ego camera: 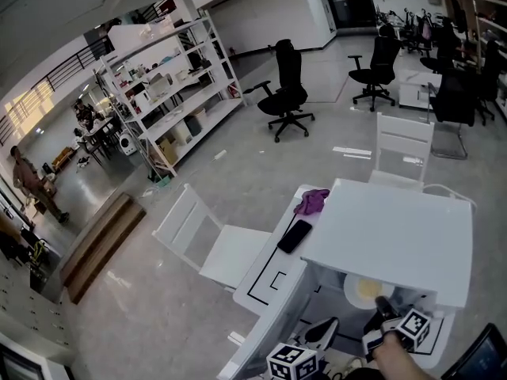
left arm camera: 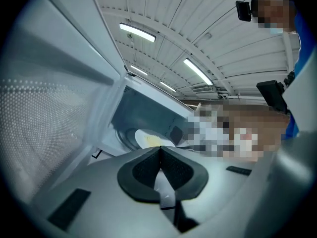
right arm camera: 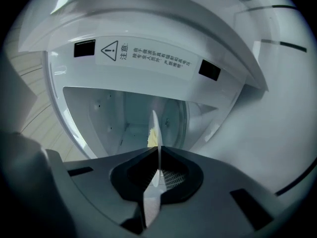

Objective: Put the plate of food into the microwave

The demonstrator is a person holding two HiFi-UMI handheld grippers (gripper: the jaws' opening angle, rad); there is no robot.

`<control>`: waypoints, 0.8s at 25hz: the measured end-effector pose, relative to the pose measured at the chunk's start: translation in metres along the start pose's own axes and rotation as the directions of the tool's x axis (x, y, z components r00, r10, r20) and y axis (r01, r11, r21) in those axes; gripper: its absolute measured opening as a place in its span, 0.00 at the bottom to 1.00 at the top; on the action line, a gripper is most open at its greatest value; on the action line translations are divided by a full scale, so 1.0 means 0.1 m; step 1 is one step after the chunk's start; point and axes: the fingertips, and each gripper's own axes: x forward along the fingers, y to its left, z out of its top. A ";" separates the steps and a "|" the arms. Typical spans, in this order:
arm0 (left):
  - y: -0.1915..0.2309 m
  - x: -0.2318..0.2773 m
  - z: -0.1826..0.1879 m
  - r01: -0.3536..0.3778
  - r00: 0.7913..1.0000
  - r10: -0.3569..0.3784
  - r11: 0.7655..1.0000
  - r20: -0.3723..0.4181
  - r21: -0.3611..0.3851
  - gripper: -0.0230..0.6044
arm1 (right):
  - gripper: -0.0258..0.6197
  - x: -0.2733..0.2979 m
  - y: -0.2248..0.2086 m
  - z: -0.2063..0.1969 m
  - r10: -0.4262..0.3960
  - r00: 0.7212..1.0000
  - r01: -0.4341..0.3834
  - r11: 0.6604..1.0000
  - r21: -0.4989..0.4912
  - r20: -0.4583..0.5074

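Note:
A white plate (ego camera: 366,290) with yellow food sits at the mouth of the white microwave (ego camera: 388,236). My right gripper (ego camera: 380,307) is shut on the plate's near rim. In the right gripper view the plate (right arm camera: 154,128) stands edge-on between the jaws of that gripper (right arm camera: 158,150), with the open microwave cavity (right arm camera: 124,118) straight ahead. My left gripper (ego camera: 323,331) is low and to the left of the plate. Seen from the left gripper (left arm camera: 159,150), its jaws meet with nothing between them; past them is the plate (left arm camera: 148,139), and the dotted door (left arm camera: 44,113) fills the left.
The microwave stands on a white table (ego camera: 269,279) that also carries a black phone (ego camera: 295,236) and a purple cloth (ego camera: 311,202). White chairs (ego camera: 214,244) stand close by. Shelving (ego camera: 170,93), office chairs (ego camera: 287,85) and a person (ego camera: 32,184) are further off.

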 end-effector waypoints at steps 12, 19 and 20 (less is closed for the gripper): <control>0.08 0.08 0.00 0.004 0.999 -0.002 0.999 -0.033 0.046 0.04 | 0.05 0.25 -0.08 0.07 -0.023 0.994 0.017 0.998 0.059 0.102; 0.09 0.06 -0.01 0.014 0.999 -0.010 0.996 -0.049 0.090 0.04 | 0.05 0.37 -0.11 0.13 -0.044 0.988 0.036 0.998 0.059 0.148; 0.08 0.05 -0.01 0.017 0.999 -0.012 0.996 -0.052 0.092 0.04 | 0.05 0.38 -0.10 0.13 -0.044 0.987 0.035 0.998 0.061 0.153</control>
